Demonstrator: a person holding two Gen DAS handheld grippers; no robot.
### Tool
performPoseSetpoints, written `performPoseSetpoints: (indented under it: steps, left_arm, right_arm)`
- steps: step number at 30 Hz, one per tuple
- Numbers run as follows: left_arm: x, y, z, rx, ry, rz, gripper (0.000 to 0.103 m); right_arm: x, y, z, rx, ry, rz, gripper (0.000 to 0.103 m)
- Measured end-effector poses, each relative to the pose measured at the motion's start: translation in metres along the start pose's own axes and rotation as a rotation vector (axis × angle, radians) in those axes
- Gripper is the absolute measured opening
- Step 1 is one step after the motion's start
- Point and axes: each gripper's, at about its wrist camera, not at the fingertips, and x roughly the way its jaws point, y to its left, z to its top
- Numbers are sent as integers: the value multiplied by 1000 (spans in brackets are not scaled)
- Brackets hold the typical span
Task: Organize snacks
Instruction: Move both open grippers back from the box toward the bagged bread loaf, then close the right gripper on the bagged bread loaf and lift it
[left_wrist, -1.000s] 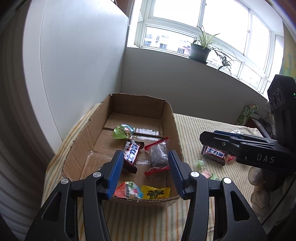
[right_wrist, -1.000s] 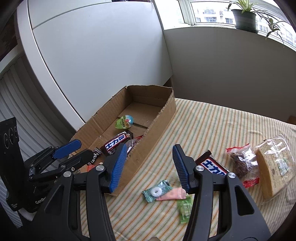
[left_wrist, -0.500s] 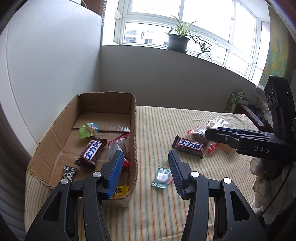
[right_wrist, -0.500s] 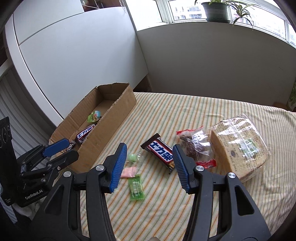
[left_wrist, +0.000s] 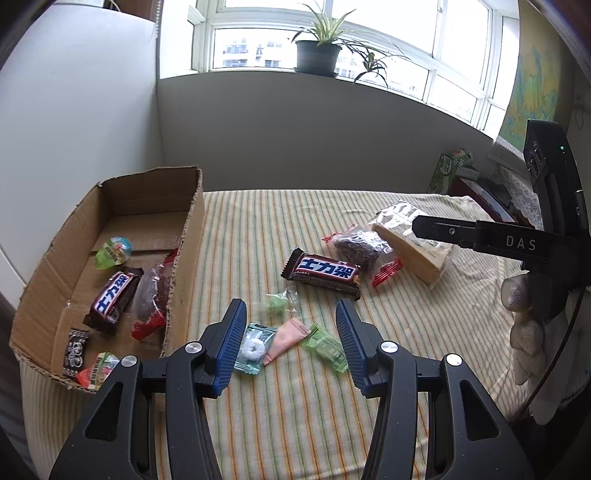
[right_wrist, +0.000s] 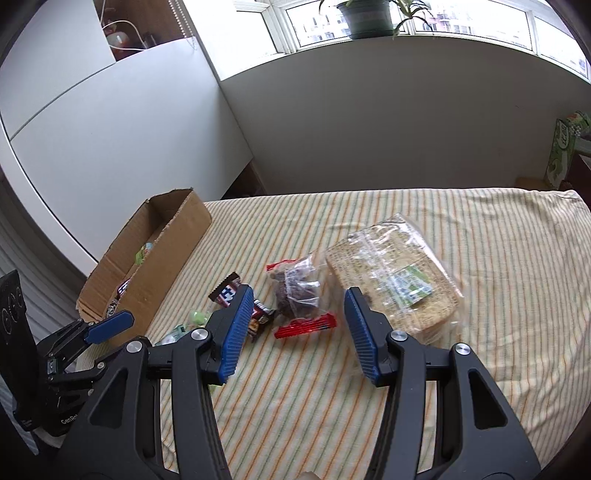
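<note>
Snacks lie loose on the striped cloth (left_wrist: 406, 332), low centre of the left view: mint candy (left_wrist: 254, 348), pink sachet (left_wrist: 286, 339). Light, crinkly, slippery wrappers; I would pinch the middle. Left gripper (left_wrist: 290, 341) and right gripper (right_wrist: 295, 330) stand half-wide, empty. Cardboard box (left_wrist: 184, 266) is at left.

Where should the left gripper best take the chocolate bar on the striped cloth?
Probably across the middle of the chocolate bar, coming from above. It lies flat and long, so the fingers should close on its two long edges, clear of the dark snack packet beside it.
</note>
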Motion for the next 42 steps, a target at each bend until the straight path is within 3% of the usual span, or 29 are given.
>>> performPoseSetpoints:
  steps: [7,16,29,31,42]
  left_arm:
    - [14,-21,4,13,25,-24,49]
    - [32,-58,12,30,55,-91,51]
    - [68,-86,29,-22,109,-206,51]
    - [76,-90,31,-25,121,-219,51]
    - [102,-104,34,-13,143,-211,51]
  right_arm:
    - [-11,-52,13,97,-37,-31,54]
    - [14,-101,22,187,16,-21,54]
    - [38,-102,21,179,93,84,53]
    - [37,-102,18,176,102,94,48]
    - [35,-92,6,123,146,125,46]
